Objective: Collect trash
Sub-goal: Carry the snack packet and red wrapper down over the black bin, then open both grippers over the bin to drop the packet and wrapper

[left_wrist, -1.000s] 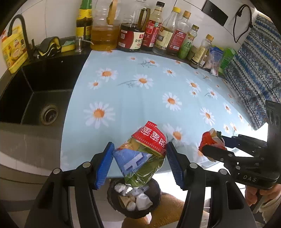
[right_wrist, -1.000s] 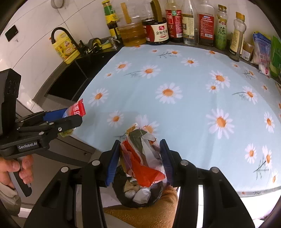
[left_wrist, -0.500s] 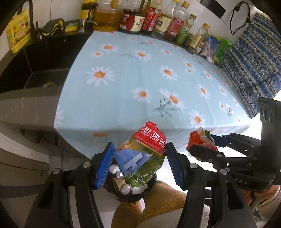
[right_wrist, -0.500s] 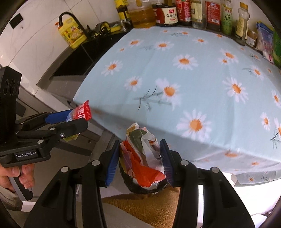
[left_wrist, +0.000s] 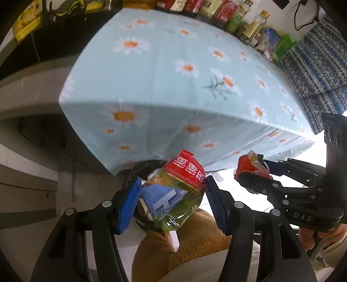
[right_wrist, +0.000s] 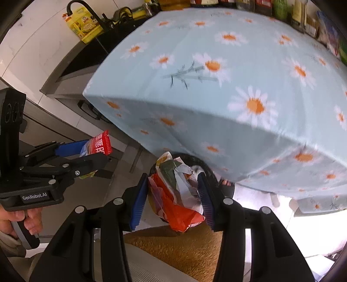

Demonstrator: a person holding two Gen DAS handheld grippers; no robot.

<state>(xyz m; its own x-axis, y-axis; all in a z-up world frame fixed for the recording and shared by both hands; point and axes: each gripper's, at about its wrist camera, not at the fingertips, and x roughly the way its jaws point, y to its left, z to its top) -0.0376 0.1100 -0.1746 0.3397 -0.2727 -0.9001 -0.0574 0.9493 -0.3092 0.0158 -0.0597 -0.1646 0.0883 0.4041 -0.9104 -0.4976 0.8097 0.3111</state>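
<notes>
My left gripper (left_wrist: 171, 199) is shut on a green, blue and red snack packet (left_wrist: 175, 195), held below the table's front edge, over a black trash bin (left_wrist: 138, 171) that it mostly hides. My right gripper (right_wrist: 172, 195) is shut on a crumpled red, white and green wrapper (right_wrist: 177, 195), also over the bin (right_wrist: 195, 160), which has crumpled paper inside. Each gripper shows in the other's view: the right (left_wrist: 256, 169) to the right, the left (right_wrist: 93, 151) to the left with its packet (right_wrist: 97, 145).
A table with a light blue daisy cloth (left_wrist: 173, 76) overhangs the bin; bottles (left_wrist: 216, 13) line its far edge. A black sink (right_wrist: 91, 54) with a yellow pack (right_wrist: 84, 26) lies left. A brown furry surface (left_wrist: 195, 238) is below the grippers. A patterned blue cloth (left_wrist: 314, 65) hangs right.
Both grippers have dropped from table height to below the table's front edge, still holding their trash. The bin has come closer under them.
</notes>
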